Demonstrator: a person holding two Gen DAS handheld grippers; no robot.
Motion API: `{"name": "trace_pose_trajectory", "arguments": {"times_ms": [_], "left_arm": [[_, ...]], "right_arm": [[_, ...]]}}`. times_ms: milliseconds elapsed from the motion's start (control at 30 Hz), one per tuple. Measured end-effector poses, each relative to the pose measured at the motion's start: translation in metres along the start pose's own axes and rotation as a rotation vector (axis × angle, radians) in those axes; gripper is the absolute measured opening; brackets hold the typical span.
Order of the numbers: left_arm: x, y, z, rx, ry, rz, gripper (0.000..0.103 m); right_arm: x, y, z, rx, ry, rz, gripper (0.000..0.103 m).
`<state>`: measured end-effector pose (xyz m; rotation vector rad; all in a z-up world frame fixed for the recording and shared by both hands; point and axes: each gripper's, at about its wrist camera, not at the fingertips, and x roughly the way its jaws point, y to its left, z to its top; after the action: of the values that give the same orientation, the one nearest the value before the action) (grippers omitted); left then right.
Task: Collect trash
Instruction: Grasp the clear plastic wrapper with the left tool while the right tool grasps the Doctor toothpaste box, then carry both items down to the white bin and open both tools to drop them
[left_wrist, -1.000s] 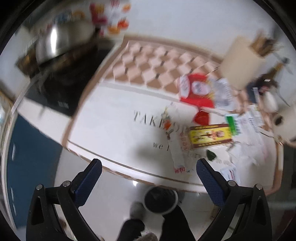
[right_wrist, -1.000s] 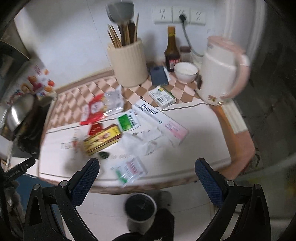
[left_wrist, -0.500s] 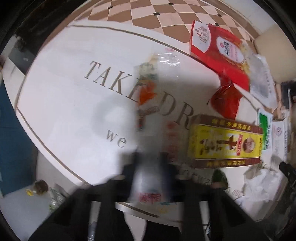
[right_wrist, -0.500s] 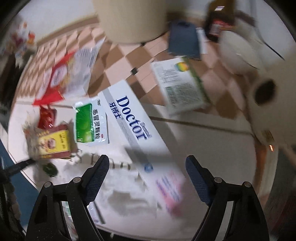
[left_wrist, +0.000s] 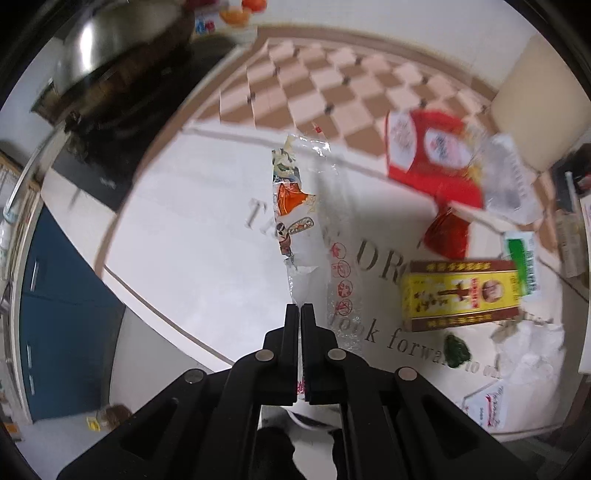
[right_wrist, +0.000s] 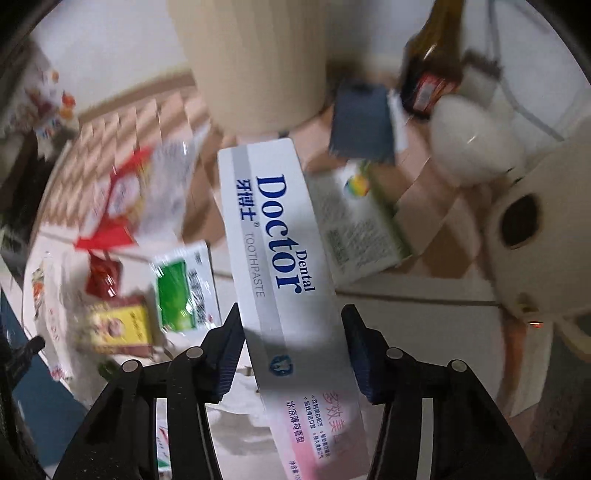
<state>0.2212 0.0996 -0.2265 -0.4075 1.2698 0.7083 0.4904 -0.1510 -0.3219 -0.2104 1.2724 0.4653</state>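
My left gripper (left_wrist: 299, 308) is shut on the near end of a long clear plastic wrapper (left_wrist: 303, 221) with orange print, lifting it over the white mat (left_wrist: 192, 236). My right gripper (right_wrist: 293, 317) is shut on a white "Doctor Dental" toothpaste box (right_wrist: 280, 251), fingers on both long sides, holding it tilted above the counter. More litter lies on the mat: a yellow and brown box (left_wrist: 461, 295), a red packet (left_wrist: 428, 151), a small red wrapper (left_wrist: 448, 232), a green sachet (left_wrist: 522, 262) and crumpled white paper (left_wrist: 528, 350).
A wok on a black stove (left_wrist: 107, 85) stands at the far left. A cream utensil holder (right_wrist: 255, 62), a brown bottle (right_wrist: 436, 62), a white bowl (right_wrist: 476, 144), a white kettle (right_wrist: 543, 236) and a green-white carton (right_wrist: 362, 225) crowd the back right. A bin (left_wrist: 314, 421) shows below the counter edge.
Both grippers have dropped to the counter and closed: the left on the clear wrapper, the right on the toothpaste box. Both items are now lifted off the mat.
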Motion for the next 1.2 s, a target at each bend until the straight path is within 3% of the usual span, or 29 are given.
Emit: {"name": "trace_pose_trajectory", "arguments": {"times_ms": [167,333,467,600,800,967,1200], "left_arm": [[-0.045,0.021,-0.012,0.066,-0.107,-0.086,0.000],[-0.055,0.054,-0.046,0.184,-0.166,-0.182,0.000],[-0.041,0.063,-0.091,0.283,-0.126,-0.240,0.000],[-0.009,0.066,-0.149,0.387,0.002,-0.260,0.000],[0.097,0.050,-0.224,0.445,0.273,-0.280,0.000],[0.247,0.017,-0.269,0.405,0.498,-0.292,0.000],[0.447,-0.030,-0.308,0.373,0.669,-0.280,0.000]], "right_arm": [[-0.074,0.012,-0.017,0.071,-0.124,0.008,0.053],[-0.146,0.039,-0.083,0.157,-0.201,0.046,0.052],[-0.170,0.065,-0.158,0.237,-0.177,0.075,0.052],[-0.157,0.085,-0.248,0.331,-0.095,0.103,0.052],[-0.082,0.089,-0.366,0.438,0.117,0.114,0.052],[0.045,0.089,-0.437,0.508,0.312,0.168,0.051],[0.269,0.097,-0.503,0.523,0.502,0.232,0.051]]}}
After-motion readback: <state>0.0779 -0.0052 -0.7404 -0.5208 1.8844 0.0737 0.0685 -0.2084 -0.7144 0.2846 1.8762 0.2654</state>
